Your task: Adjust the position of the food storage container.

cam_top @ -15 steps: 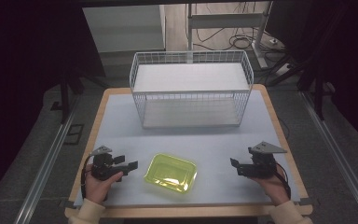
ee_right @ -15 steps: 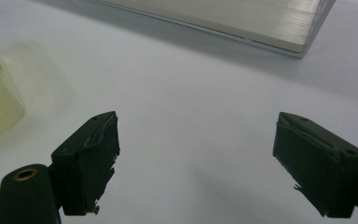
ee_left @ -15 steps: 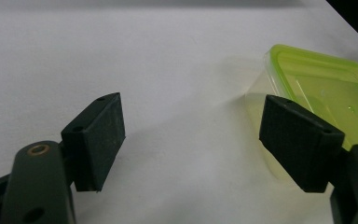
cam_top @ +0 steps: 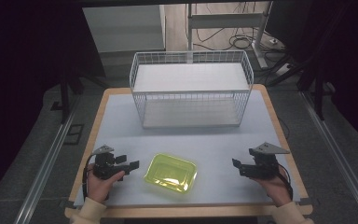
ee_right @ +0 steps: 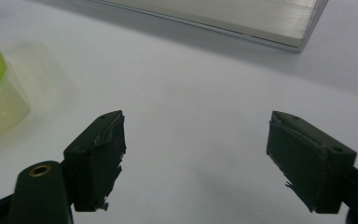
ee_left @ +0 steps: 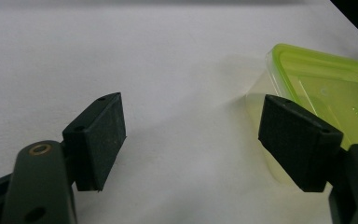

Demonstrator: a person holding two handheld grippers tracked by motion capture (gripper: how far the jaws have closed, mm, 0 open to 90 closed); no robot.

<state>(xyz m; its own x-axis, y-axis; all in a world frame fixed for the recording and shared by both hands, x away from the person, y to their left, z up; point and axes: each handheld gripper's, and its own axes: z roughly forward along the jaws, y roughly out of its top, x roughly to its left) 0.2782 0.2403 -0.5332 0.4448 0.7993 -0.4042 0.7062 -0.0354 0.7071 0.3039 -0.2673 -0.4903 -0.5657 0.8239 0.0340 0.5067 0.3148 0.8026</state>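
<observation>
Jaws spread wide and empty, the left gripper (cam_top: 129, 165) sits near-left on the table (cam_top: 214, 144), just beside the yellow-green container (cam_top: 170, 172) at near centre. Far centre stands a white wire basket (cam_top: 191, 88). Near-right, the right gripper (cam_top: 236, 164) gapes wide, empty.

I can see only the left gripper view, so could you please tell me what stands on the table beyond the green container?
Observer: A white wire basket stands at the far side of the table, apart from the green container.
Operator: Thank you; where is the right gripper, please?
Observer: The right gripper sits to the container's right, jaws open, holding nothing.
Operator: And is my left gripper touching the container?
Observer: No, the left gripper is just beside it, open, with a small gap.
</observation>
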